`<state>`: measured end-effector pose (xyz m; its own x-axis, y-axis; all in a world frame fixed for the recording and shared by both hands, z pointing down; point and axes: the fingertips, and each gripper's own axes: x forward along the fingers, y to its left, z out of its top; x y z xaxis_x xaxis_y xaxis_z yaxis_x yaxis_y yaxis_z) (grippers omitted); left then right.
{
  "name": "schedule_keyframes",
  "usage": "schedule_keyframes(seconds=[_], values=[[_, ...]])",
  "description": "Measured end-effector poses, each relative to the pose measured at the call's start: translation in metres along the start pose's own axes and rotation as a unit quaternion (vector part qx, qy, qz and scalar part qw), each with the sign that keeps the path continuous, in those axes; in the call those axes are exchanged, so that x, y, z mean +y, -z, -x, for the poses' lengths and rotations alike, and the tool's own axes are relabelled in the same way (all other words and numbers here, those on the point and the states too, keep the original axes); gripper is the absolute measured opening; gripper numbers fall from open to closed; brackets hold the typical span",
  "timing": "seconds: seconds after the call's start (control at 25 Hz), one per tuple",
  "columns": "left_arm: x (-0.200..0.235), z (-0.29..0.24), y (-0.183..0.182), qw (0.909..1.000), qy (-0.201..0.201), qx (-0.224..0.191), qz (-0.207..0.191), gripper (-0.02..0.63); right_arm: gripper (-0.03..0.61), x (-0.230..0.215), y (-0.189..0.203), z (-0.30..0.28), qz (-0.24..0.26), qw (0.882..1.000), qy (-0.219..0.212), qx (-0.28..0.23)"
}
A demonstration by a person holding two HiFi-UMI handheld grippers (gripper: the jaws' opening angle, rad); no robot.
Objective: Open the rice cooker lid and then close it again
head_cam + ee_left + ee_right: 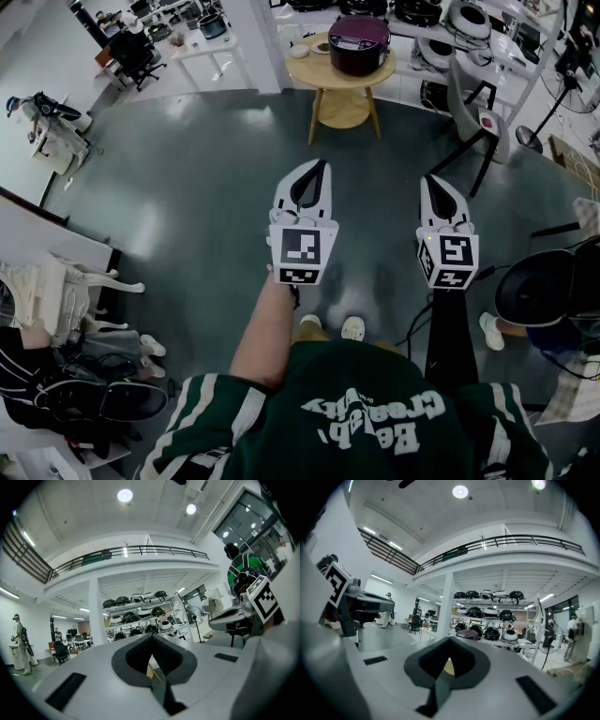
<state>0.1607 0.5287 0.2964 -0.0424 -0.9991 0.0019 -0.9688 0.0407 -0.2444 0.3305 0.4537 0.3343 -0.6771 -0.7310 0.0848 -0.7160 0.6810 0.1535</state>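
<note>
Maroon and round, the cooker sits with its lid down on a small round wooden desk at the far side of the room, well apart from both grippers. Two small bowls stand just beside it on the desk's left part. Behind the desk and to its right run white shelves stacked with more cookers, black and white. The gripper views show these in rows on several tiers.

A dark grey floor, glossy and streaked with reflected light, spreads between the desk and the person. The left gripper and the right gripper are held level and side by side over that floor, both aimed toward the desk. Each has its jaws pressed together with nothing between them. Below them show a green sweater and pale shoes.

A black office chair stands at the far left by white tables. A white chair sits at the near left, and a fan stands near the shelves. Overhead, a railed balcony crosses below a white ceiling with round lamps.
</note>
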Motion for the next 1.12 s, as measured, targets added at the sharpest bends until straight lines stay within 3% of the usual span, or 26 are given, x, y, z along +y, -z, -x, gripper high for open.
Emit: schedule_keyframes(seconds=[0.28,0.44,0.56,0.76,1.12], values=[[-0.001,0.001,0.006,1.0,-0.005,0.008,0.002,0.0,0.004,0.002,0.003,0.001,0.003,1.0,0.0,-0.004],[0.0,0.007,0.004,0.9995,-0.005,0.006,0.032,0.0,0.005,0.005,0.0,0.004,-0.006,1.0,-0.007,-0.01],[0.001,0.01,0.006,0.9993,-0.004,0.004,0.037,0.035,0.007,0.007,0.004,0.002,-0.005,1.0,-0.007,-0.009],[0.009,0.006,0.013,0.9992,0.001,0.0,0.04,0.175,0.171,0.01,0.007,-0.01,-0.01,1.0,-0.011,-0.013],[0.038,-0.049,0.033,0.9989,0.006,0.001,0.046,0.196,0.19,0.001,0.013,-0.066,-0.011,1.0,-0.014,-0.01]])
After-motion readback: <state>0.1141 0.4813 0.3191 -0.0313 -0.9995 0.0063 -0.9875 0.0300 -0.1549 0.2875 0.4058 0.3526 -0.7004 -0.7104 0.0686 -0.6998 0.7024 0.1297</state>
